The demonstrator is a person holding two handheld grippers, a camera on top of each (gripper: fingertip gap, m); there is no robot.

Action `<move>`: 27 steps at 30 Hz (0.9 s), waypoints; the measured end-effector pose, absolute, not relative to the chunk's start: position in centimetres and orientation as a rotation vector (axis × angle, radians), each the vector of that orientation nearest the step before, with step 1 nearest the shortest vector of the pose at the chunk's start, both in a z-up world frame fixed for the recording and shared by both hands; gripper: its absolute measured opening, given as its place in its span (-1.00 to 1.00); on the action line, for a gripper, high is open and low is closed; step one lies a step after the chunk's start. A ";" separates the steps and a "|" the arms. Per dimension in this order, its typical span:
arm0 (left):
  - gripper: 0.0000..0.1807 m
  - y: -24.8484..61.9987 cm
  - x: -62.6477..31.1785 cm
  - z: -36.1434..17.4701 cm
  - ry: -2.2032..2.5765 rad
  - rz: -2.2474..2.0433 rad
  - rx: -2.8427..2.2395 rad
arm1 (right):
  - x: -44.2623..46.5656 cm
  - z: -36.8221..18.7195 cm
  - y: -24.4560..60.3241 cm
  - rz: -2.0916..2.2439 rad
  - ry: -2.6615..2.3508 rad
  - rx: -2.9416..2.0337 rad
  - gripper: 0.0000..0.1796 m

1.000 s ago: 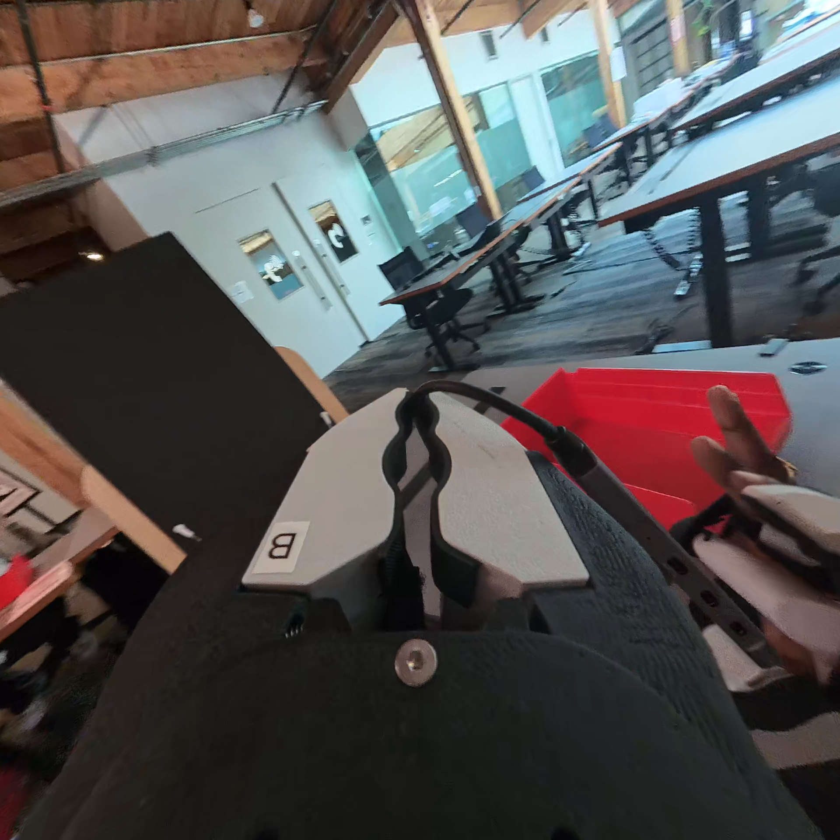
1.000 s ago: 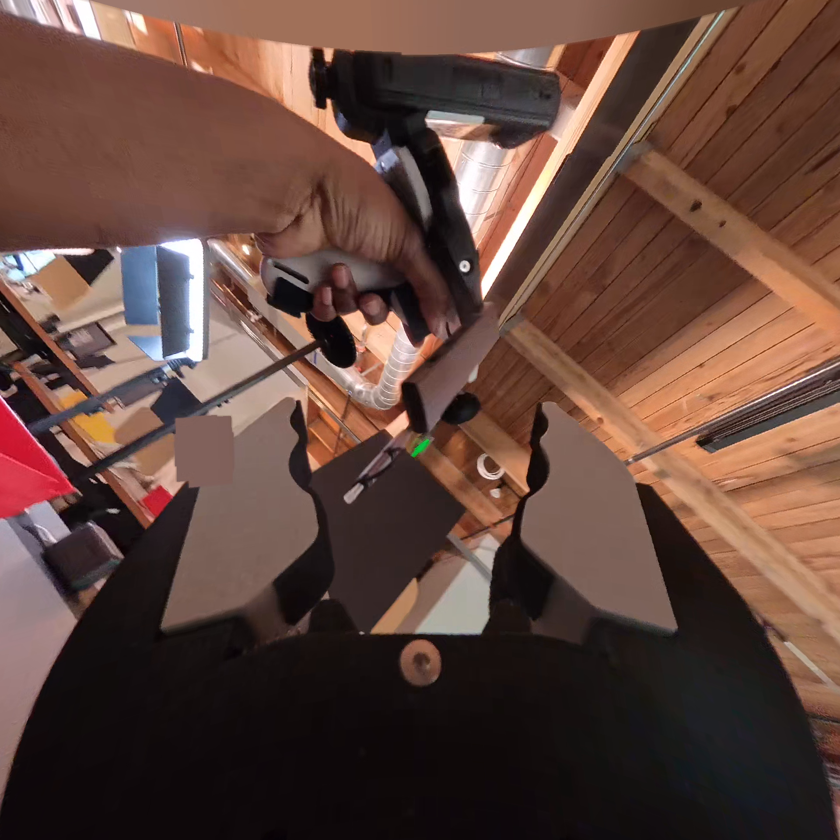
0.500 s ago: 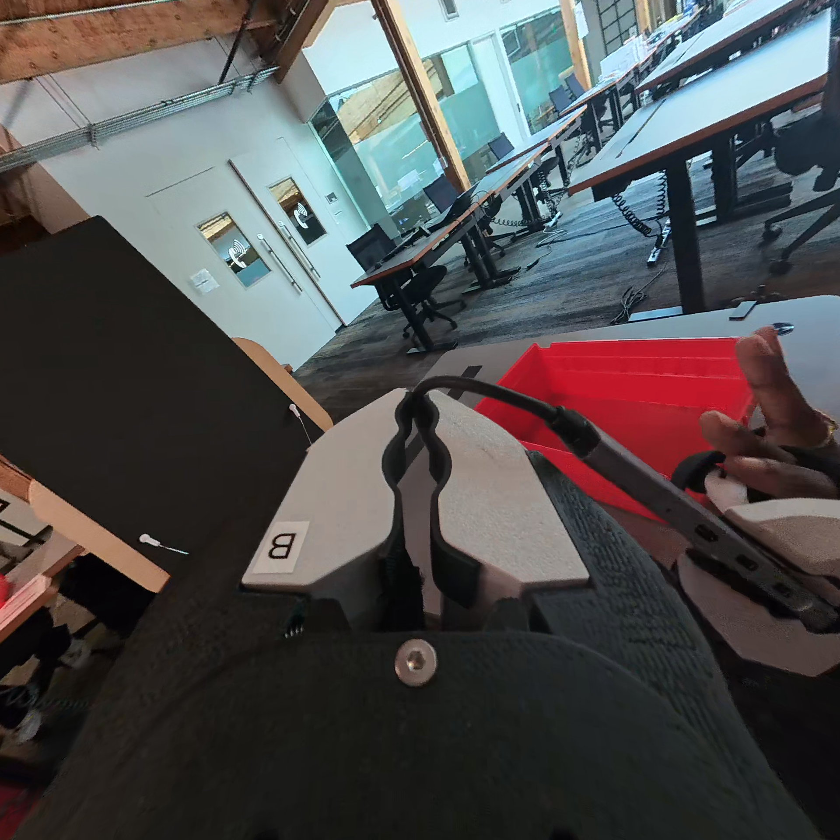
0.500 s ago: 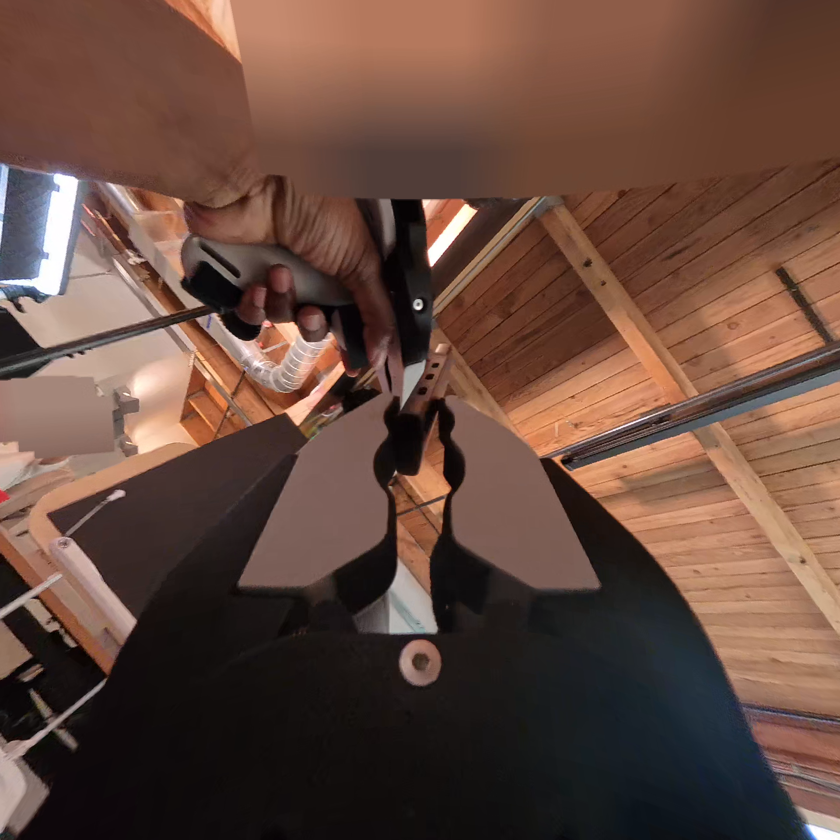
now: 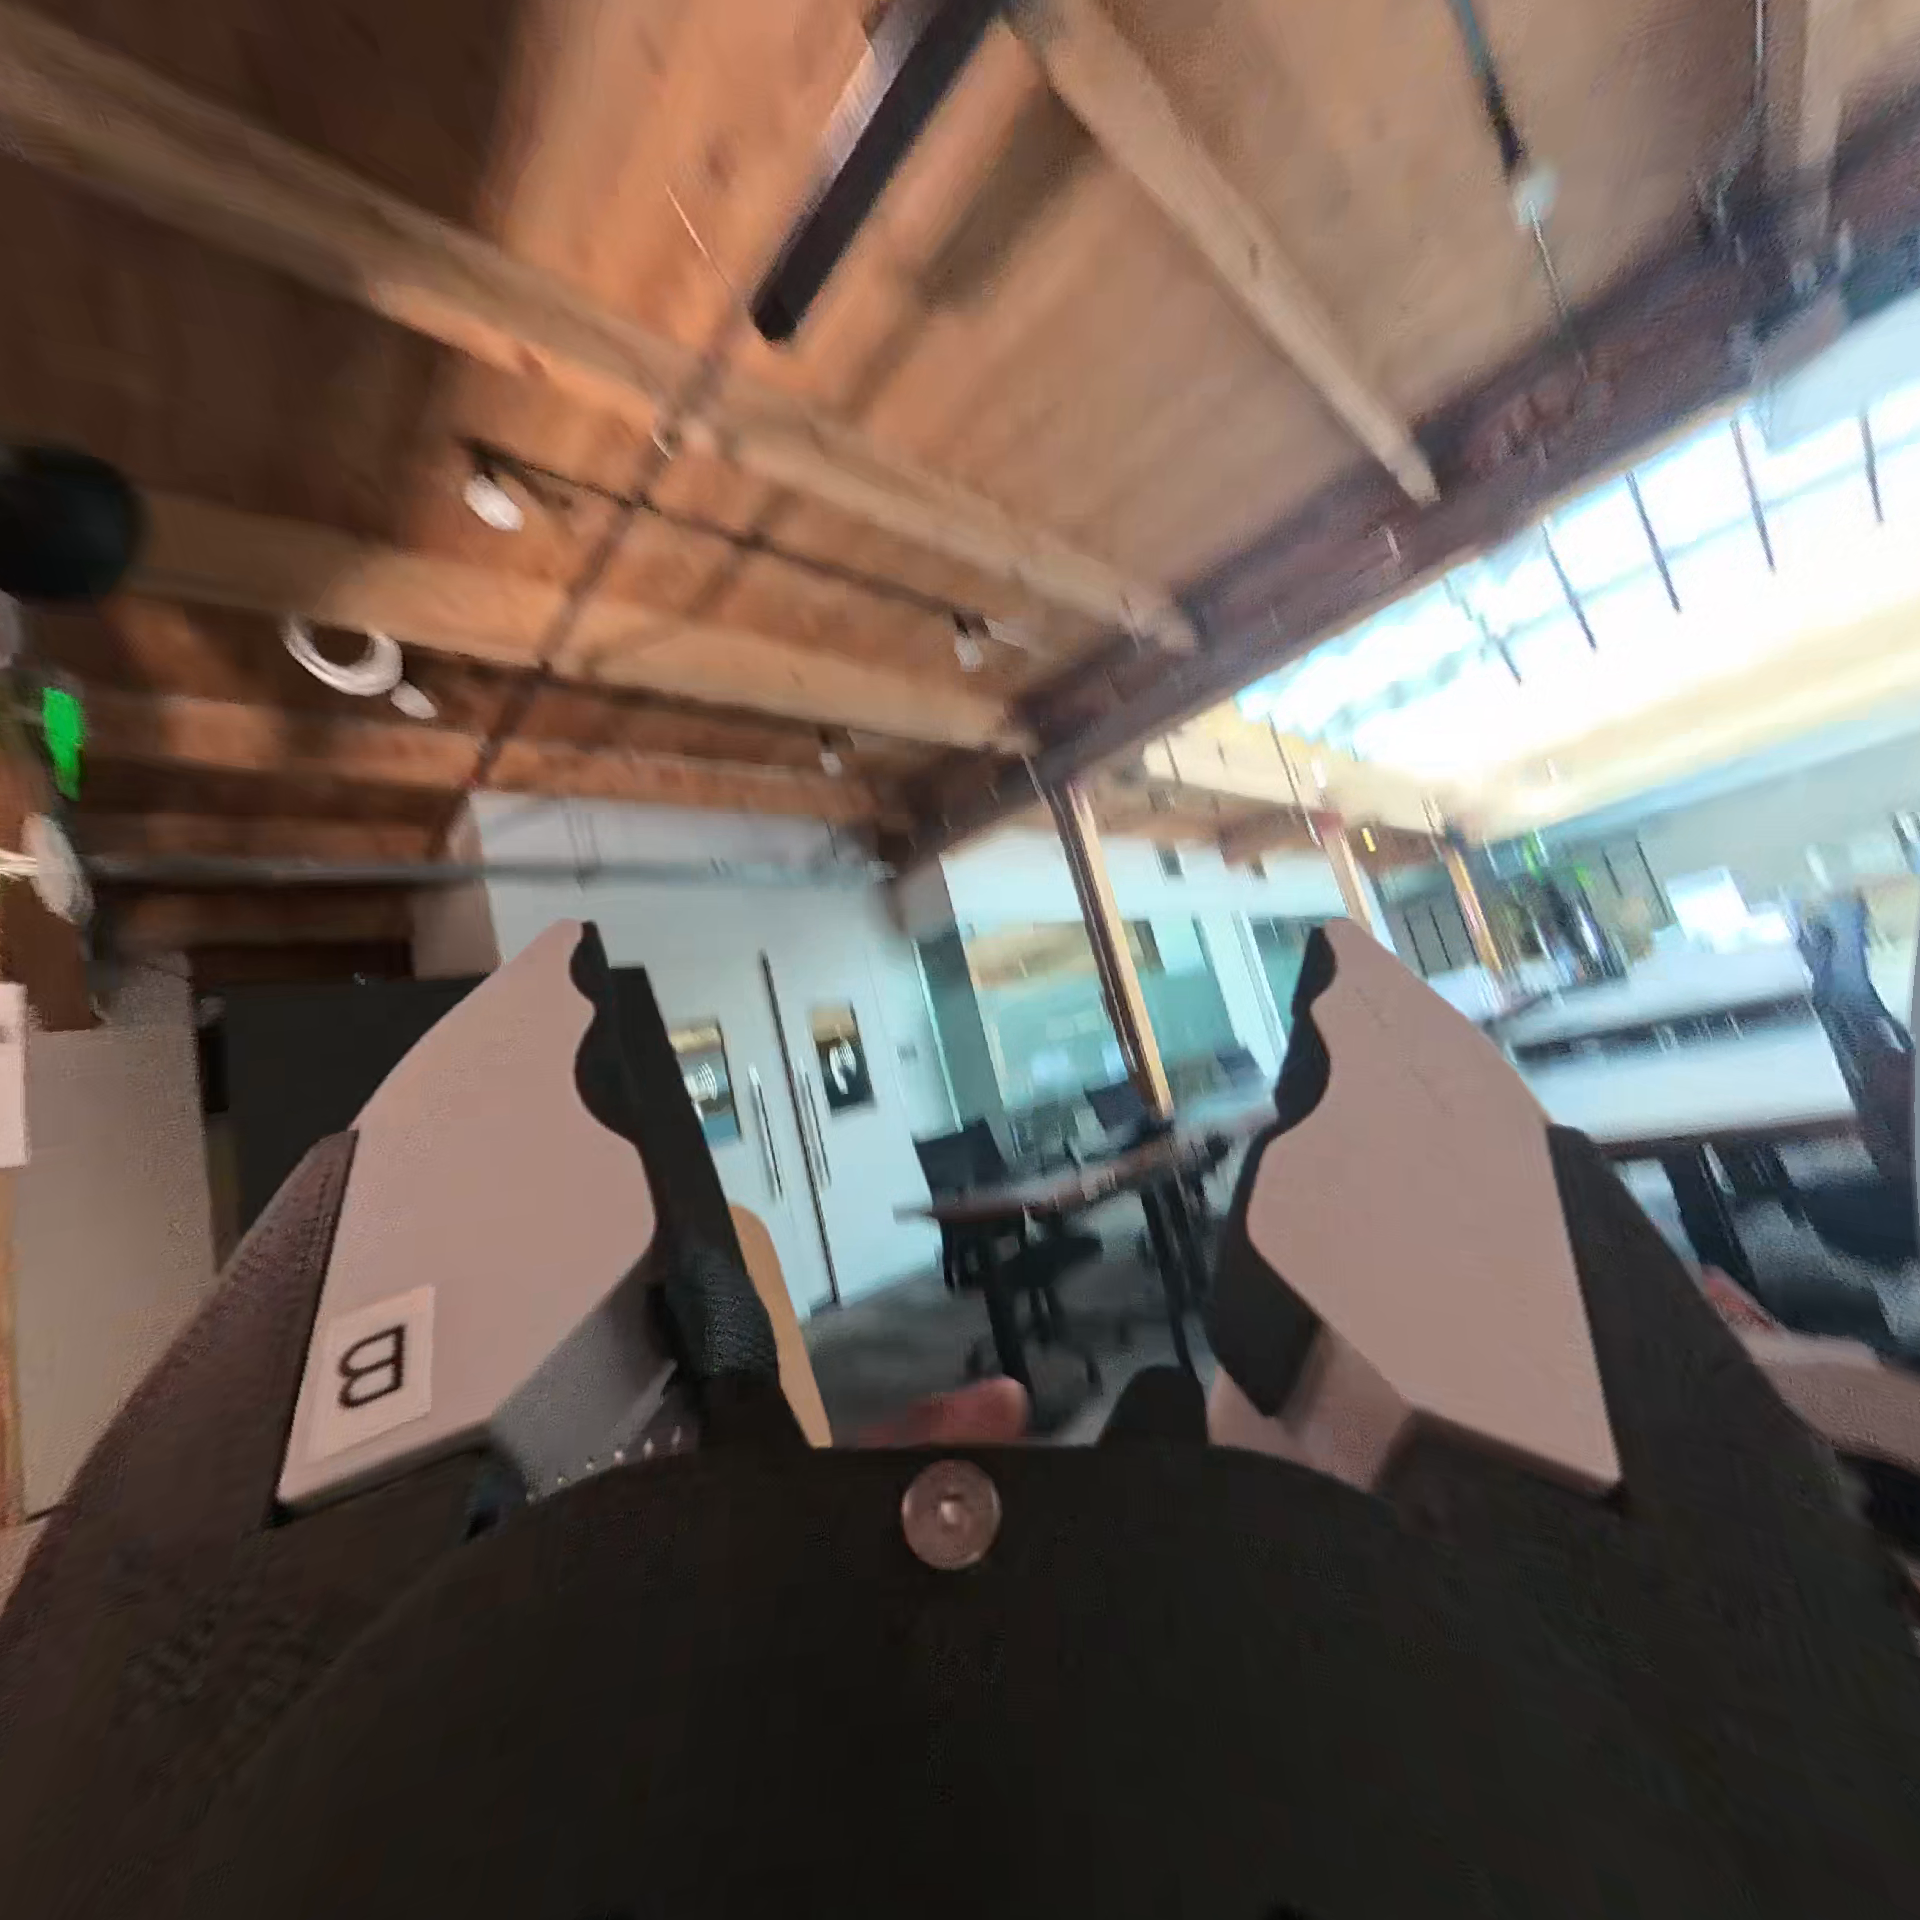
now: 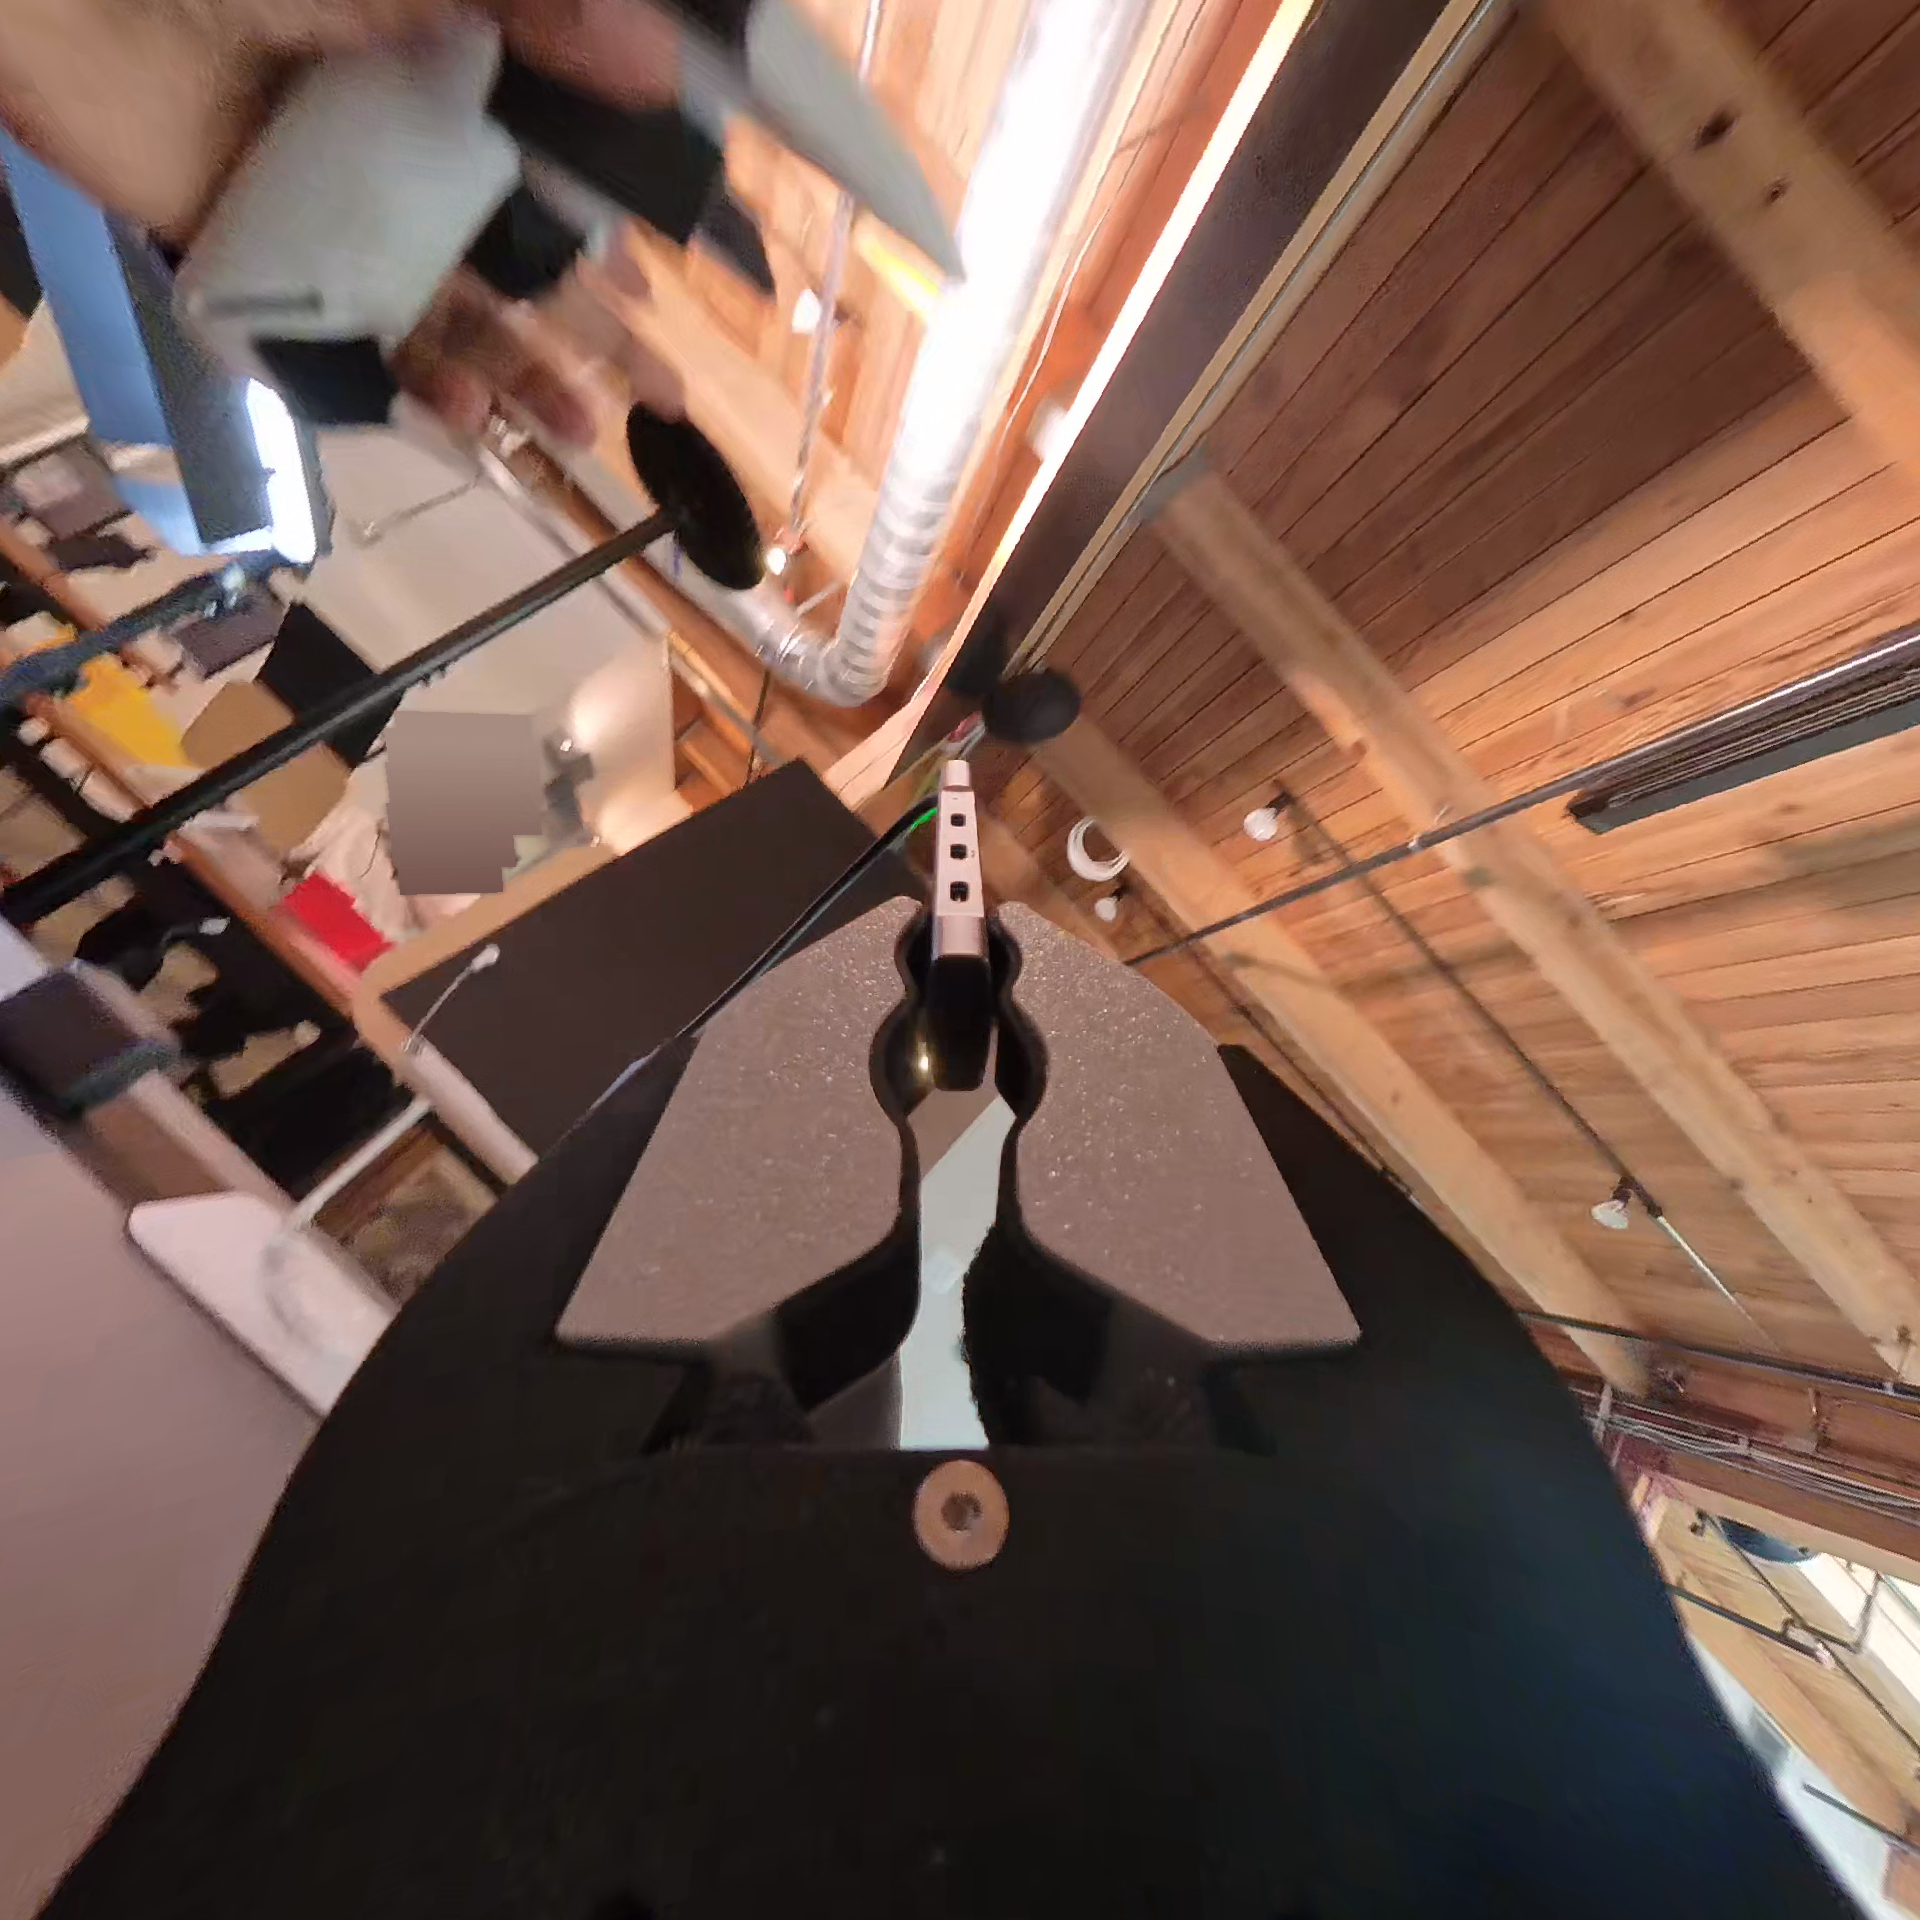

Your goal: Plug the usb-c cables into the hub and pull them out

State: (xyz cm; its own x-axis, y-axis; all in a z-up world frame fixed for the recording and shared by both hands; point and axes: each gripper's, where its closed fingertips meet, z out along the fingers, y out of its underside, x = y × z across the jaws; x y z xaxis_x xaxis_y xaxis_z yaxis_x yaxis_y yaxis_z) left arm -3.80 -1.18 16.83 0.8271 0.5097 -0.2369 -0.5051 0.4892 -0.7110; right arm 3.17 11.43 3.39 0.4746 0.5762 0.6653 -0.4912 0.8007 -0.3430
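My right gripper [image 6: 956, 920] is shut on the slim grey hub [image 6: 957, 878], which it holds by its near end. The hub sticks out past the fingertips toward the wooden ceiling, with a row of small ports showing on its edge. A thin dark cable [image 6: 790, 940] seems to run from the hub's far end down to the left. My left gripper [image 5: 951, 945] is open and empty, aimed at the ceiling and the office; its view is blurred. It also shows in the right wrist view, blurred at the upper left in a person's hand [image 6: 353, 208]. No loose usb-c cables are in view.
A black panel [image 6: 644, 935] stands behind the hub. A black stand rod with a disc [image 6: 691, 509] crosses the left side. A silver duct [image 6: 883, 582] runs under the wooden ceiling. Office desks and chairs [image 5: 1091, 1184] lie far ahead in the left wrist view.
My left gripper has opened, let go of the hub's cable and swung upward and away. My right gripper has closed on the hub and now holds it alone.
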 end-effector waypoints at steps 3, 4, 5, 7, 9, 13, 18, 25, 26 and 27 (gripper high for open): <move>0.43 -5.8 -4.4 18.6 -0.090 0.629 -0.669 | 1.9 2.4 12.4 0.558 -0.942 -0.096 -0.91; 0.44 -7.1 -4.4 18.9 -0.102 0.648 -0.618 | 1.2 1.6 12.4 0.525 -0.989 -0.068 -0.91; 0.45 -8.3 -4.4 19.2 -0.113 0.678 -0.575 | 0.4 0.3 12.2 0.489 -1.059 -0.027 -0.91; 0.46 -10.2 -4.5 19.5 -0.128 0.745 -0.516 | -1.3 -2.8 12.0 0.402 -1.225 0.012 -0.91; 0.46 -11.4 -4.6 19.5 -0.146 0.785 -0.500 | -2.6 -6.1 11.6 0.323 -1.386 0.051 -0.91; 0.47 -12.7 -4.9 19.6 -0.159 0.794 -0.482 | -3.4 -12.5 10.4 0.240 -1.713 0.121 -0.91; 0.49 -13.2 -5.4 19.5 -0.166 0.769 -0.485 | -1.3 -19.6 10.2 0.218 -2.220 0.011 -0.90; 0.47 -13.7 -5.5 19.5 -0.170 0.782 -0.482 | 0.6 -21.8 10.5 0.190 -2.413 -0.058 -0.83; 0.47 -13.7 -5.5 19.5 -0.171 0.781 -0.482 | 1.0 -22.2 10.5 0.176 -2.442 -0.060 -0.79; 0.47 -13.8 -5.5 19.6 -0.171 0.781 -0.480 | 1.2 -22.4 10.5 0.158 -2.452 -0.057 -0.76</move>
State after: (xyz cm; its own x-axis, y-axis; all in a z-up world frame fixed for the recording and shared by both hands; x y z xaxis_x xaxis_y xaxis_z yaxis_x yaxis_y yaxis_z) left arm -5.48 -13.80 19.56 0.7031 0.7106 -0.0275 -0.6344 0.6093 -0.4756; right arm 1.16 10.50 -22.41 -0.7742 0.0814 0.6277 0.0000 0.9917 -0.1286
